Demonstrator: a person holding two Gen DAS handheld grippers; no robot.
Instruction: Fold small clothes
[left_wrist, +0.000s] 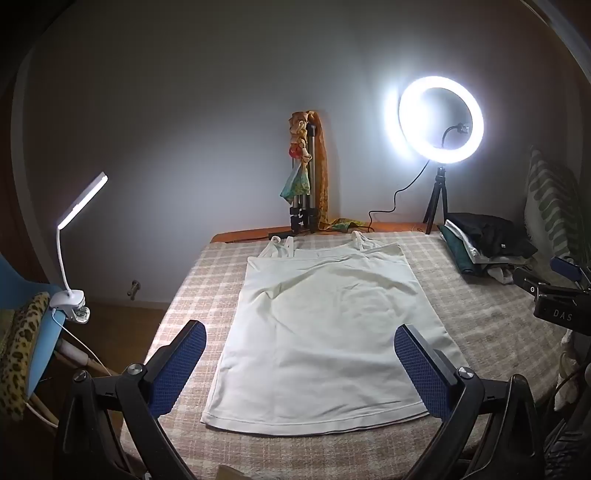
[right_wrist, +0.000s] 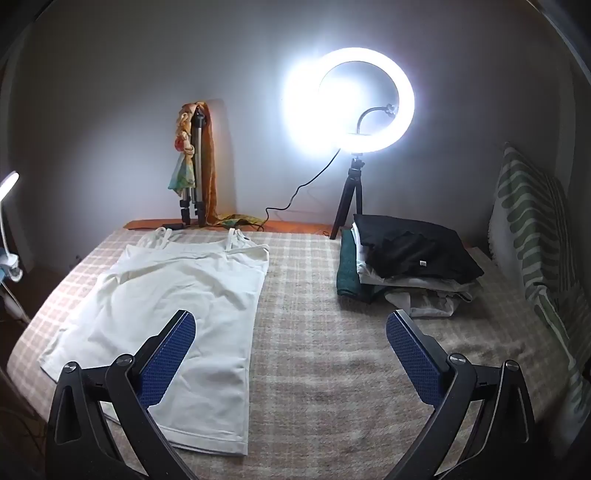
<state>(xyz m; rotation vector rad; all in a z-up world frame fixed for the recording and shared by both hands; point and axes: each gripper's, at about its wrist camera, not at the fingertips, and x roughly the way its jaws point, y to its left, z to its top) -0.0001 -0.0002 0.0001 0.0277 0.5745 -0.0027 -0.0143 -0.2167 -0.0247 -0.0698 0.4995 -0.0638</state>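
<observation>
A white strappy tank top lies flat on the checked bed cover, straps at the far end, hem near me. My left gripper is open and empty, hovering above the hem end. The top also shows in the right wrist view, on the left. My right gripper is open and empty, above the bare cover to the right of the top's hem; its left finger overlaps the top's right side. The right gripper's body shows in the left wrist view at the right edge.
A pile of folded clothes, black on top, sits at the back right. A striped pillow leans at the right. A lit ring light on a tripod and a folded tripod with scarves stand at the back. A clip lamp is at the left.
</observation>
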